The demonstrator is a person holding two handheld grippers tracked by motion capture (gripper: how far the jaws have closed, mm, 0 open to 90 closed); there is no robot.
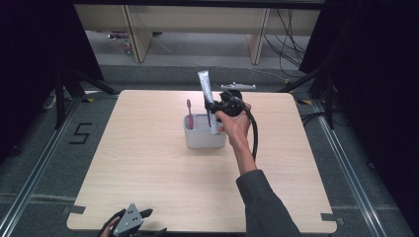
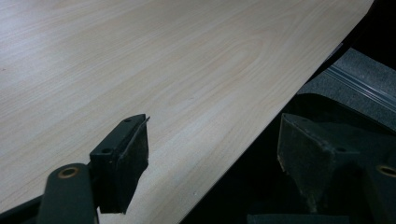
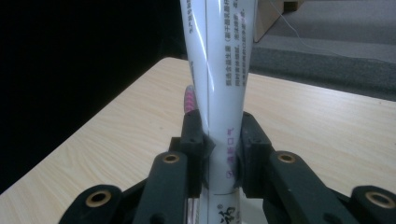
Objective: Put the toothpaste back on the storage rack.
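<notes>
right gripper point(image 1: 213, 109): jaws clamped on the toothpaste tube point(image 1: 207, 94), pinching it low on its body, seen close in the right gripper view point(image 3: 223, 154).
tube: white, held upright, crimped end up, lower end down inside the grey holder point(image 1: 204, 140). Looks like it is being stood in the holder's right part; vertical hold suits a straight drop-in.
grip height: low pinch leaves most of the tube above the jaws, so the top can sway; the bottom is steered well.
toothbrush point(image 1: 189, 111): pink, standing at the holder's left side, head up, apart from the tube. Probably why the tube goes right.
holder: centre of the table point(image 1: 148, 163), slightly toward the far side, nothing else touching it.
left gripper point(image 1: 129, 220): jaws open, empty, parked over the near-left table edge; its own view shows bare wood between the jaws point(image 2: 210, 154). Out of the way, not needed for a one-hand placement.
risk: letting go before the tube is seated could tip it against the rim.
</notes>
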